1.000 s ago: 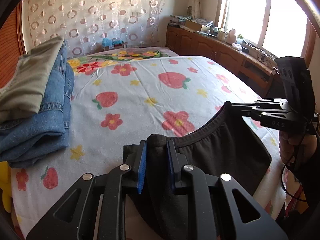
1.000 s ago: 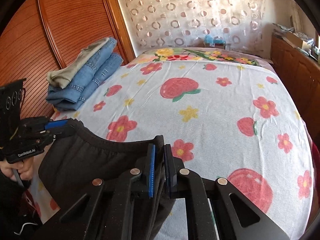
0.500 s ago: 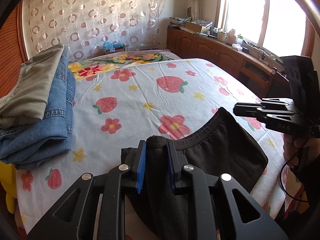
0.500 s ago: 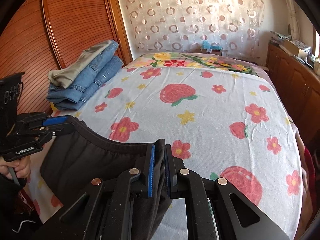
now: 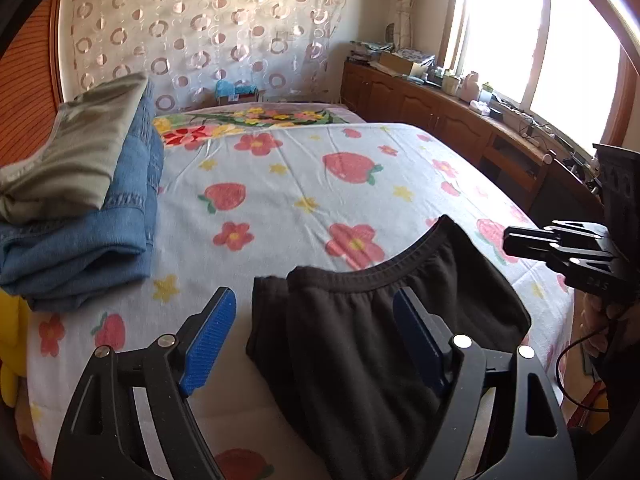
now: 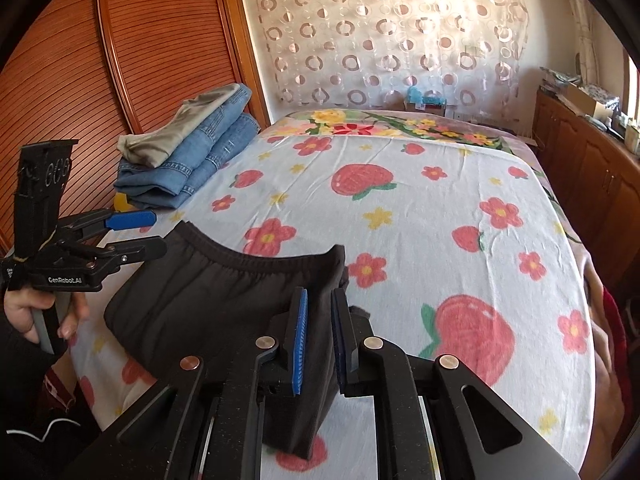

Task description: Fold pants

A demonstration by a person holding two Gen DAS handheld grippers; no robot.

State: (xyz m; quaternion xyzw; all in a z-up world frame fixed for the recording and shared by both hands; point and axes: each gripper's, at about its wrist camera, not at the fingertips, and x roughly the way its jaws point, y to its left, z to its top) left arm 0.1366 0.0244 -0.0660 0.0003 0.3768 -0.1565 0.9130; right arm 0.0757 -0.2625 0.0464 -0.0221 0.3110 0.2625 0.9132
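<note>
Black pants (image 5: 360, 332) lie at the near edge of the bed, waistband toward the far side; they also show in the right wrist view (image 6: 224, 300). My left gripper (image 5: 316, 336) is open, its blue pads either side of the waistband's left corner without touching it. My right gripper (image 6: 320, 332) still has cloth between its blue pads at the right corner, jaws slightly parted. In the left wrist view the right gripper (image 5: 560, 248) sits just right of the pants. In the right wrist view the left gripper (image 6: 132, 232) is open at the pants' left.
A stack of folded jeans (image 5: 88, 240) with a khaki garment (image 5: 68, 156) on top sits at the bed's left side. The strawberry-print sheet (image 5: 304, 184) covers the bed. Wooden cabinets (image 5: 440, 120) line the right wall, a wooden wardrobe (image 6: 120, 60) the left.
My left gripper has opened and let go of the waistband corner. The pants have settled onto the bed. My right gripper's jaws have parted slightly.
</note>
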